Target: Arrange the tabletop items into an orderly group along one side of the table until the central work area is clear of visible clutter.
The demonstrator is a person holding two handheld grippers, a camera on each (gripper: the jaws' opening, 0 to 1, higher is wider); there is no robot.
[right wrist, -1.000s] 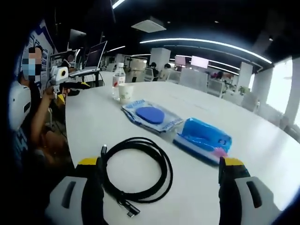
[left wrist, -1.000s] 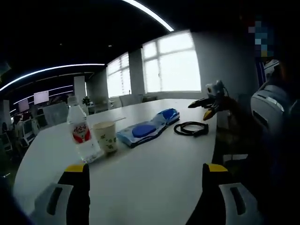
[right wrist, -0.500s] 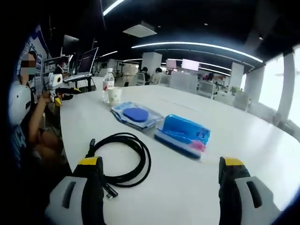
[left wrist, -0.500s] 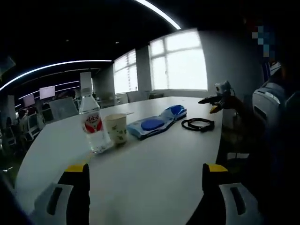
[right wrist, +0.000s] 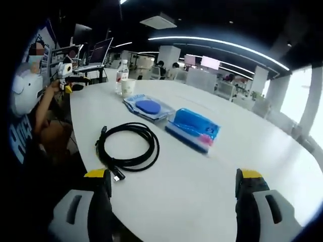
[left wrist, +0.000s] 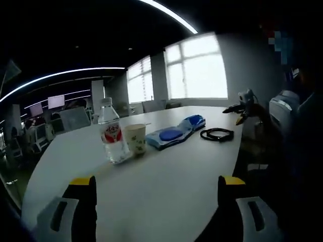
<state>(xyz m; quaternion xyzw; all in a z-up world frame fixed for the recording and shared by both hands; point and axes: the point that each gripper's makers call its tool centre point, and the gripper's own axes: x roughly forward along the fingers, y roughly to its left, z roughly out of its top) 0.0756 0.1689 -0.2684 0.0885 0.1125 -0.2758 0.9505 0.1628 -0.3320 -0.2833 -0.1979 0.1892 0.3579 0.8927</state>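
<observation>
The right gripper [right wrist: 171, 189] is open and holds nothing, and the cable [right wrist: 127, 146] lies on the table [right wrist: 202, 191] just ahead of it, a bit to its left. The left gripper [left wrist: 156, 194] is open too, with the bottle [left wrist: 113, 132] and cup [left wrist: 135, 139] ahead on its left. The right one is nearer the cable, so I think it should take it.
</observation>
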